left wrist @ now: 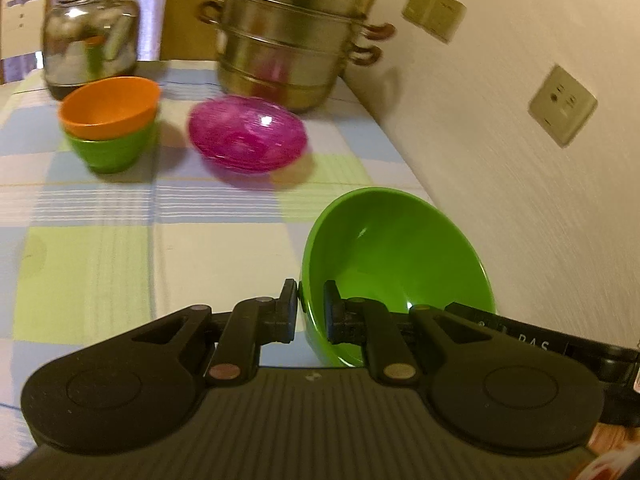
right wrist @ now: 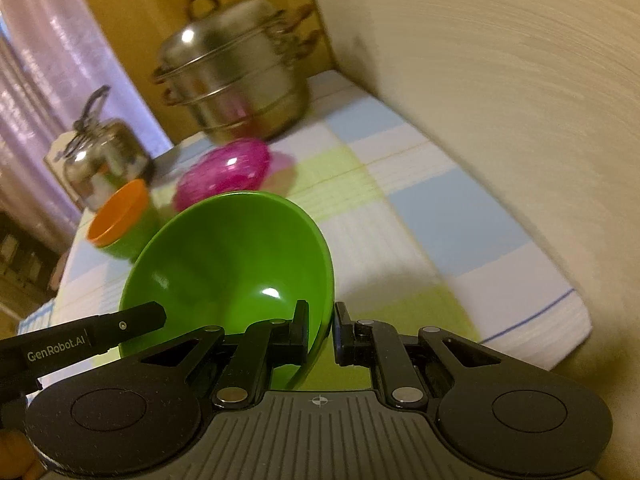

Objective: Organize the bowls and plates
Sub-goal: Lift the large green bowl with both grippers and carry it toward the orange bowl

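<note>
Both grippers grip the same large green bowl [left wrist: 396, 264] by its rim, one on each side. The left gripper [left wrist: 311, 312] has its fingers narrowed onto the rim, one finger outside the wall and one inside. The bowl tilts up and to the right of this gripper, its open mouth facing the camera.

The right gripper [right wrist: 322, 330] pinches the opposite edge the same way, with the bowl leaning to its left. Part of the other gripper's black arm crosses the lower left of this view.

The bowl is lifted above a table [left wrist: 100, 240] covered in a checked cloth of blue, green and white. Ahead of the left gripper sits a pink bowl [left wrist: 248, 136]. Further left, an orange bowl [left wrist: 110, 106] nests inside a small green bowl [left wrist: 110, 152]. Behind them stand a steel steamer pot [left wrist: 288, 40] and a kettle [left wrist: 92, 40]. A wall with sockets [left wrist: 562, 104] runs along the right.
</note>
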Motion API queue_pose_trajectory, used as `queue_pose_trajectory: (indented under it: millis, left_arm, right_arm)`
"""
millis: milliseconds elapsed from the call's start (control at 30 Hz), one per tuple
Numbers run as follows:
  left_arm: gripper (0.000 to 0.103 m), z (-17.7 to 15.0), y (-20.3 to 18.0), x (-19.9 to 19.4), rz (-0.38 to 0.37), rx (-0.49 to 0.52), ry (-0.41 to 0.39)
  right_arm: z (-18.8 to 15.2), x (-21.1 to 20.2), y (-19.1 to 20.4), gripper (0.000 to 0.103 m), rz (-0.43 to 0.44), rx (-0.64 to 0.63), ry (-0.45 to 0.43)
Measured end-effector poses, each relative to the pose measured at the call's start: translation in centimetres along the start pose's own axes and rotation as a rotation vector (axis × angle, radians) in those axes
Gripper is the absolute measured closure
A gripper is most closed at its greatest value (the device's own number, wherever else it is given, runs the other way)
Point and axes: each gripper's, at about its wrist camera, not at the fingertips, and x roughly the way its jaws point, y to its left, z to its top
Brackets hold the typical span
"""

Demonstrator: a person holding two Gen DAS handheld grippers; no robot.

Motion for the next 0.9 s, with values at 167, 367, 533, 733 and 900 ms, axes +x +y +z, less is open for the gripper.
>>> queue_pose_trajectory:
  millis: [167, 367, 533, 733, 900]
  left_arm:
    - [0.092, -0.2, 2.5, -1.7, 0.025, -0.038, -0.024]
    - [0.092, -0.4, 5.0, -3.4, 0.049, -0.076, -0.046]
    - [0.092, -0.4, 6.8, -4.4, 0.064, -0.112, -0.065]
    - [0.092, -0.1, 8.8, -5.4, 0.081, -0.136, -0.085]
    - [0.092, 0.7, 10.4, -5.6, 0.095, -0.157, -0.097]
  right_arm:
    - [-0.3, 0.3, 2.9, 0.091, 0.027, -0.044, 0.007]
    - [-0.7, 0.7, 5.6, 0.091, 0.052, -0.083, 0.020]
    - [-0.9, 1.2, 7.6, 0.091, 0.069, -0.119, 0.029]
    - [-0.8, 2.0, 9.9, 0.091, 0.088, -0.153, 0.036]
    - [-0.3, 2.8, 11.6, 0.091, 0.108, -0.176, 0.042]
